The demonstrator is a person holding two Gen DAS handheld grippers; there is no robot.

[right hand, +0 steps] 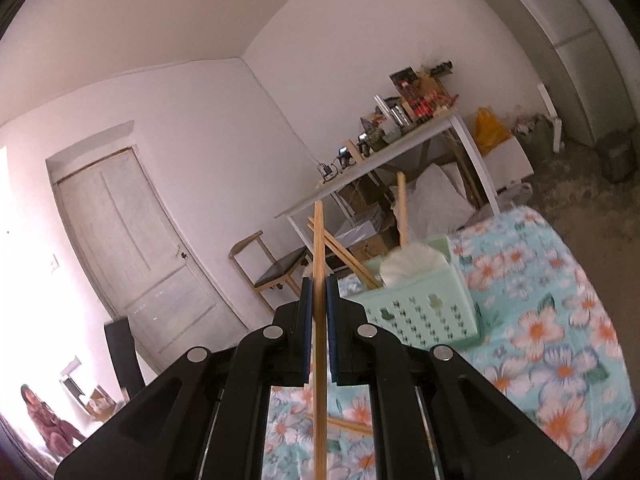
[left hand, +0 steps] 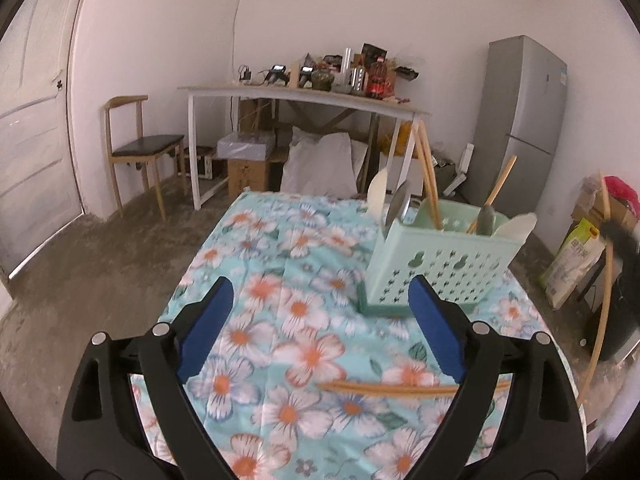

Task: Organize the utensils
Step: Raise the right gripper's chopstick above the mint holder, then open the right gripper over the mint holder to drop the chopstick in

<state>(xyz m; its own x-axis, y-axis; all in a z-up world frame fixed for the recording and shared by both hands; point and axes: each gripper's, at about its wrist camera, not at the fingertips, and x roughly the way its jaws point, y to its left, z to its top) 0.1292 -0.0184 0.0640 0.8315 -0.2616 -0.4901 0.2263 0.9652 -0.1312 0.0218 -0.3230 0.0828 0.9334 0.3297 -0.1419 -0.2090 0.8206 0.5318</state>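
Left wrist view: my left claw (left hand: 320, 300) is spread wide and grasps nothing, hovering over the flowered tabletop (left hand: 280, 264).
Holder: the mint utensil holder (left hand: 436, 264) stands upright toward the far right edge of the tabletop, already carrying chopsticks, a wooden-handled tool and pale spoons.
Loose piece: a chopstick on the cloth (left hand: 400, 389) lies crosswise near the near edge, running under my right-hand finger in this view.
Right wrist view: my right claw (right hand: 319, 280) is clenched on a single chopstick (right hand: 319, 240), gripped about mid-length, one end sticking up past the pads and the other trailing back under the claw.
Target here: the holder sits just ahead and to the right of the claw, with sticks leaning out of its near compartment.
Step in hand: I judge I am carrying this chopstick to the holder.
Doing it well: tip the stick so its lower end goes in first, aim for the compartment that holds the other chopsticks, steer clear of the leaning ones, and let go only once the end is well inside.
Risk: a tilted release could knock the light holder or bounce the stick out.
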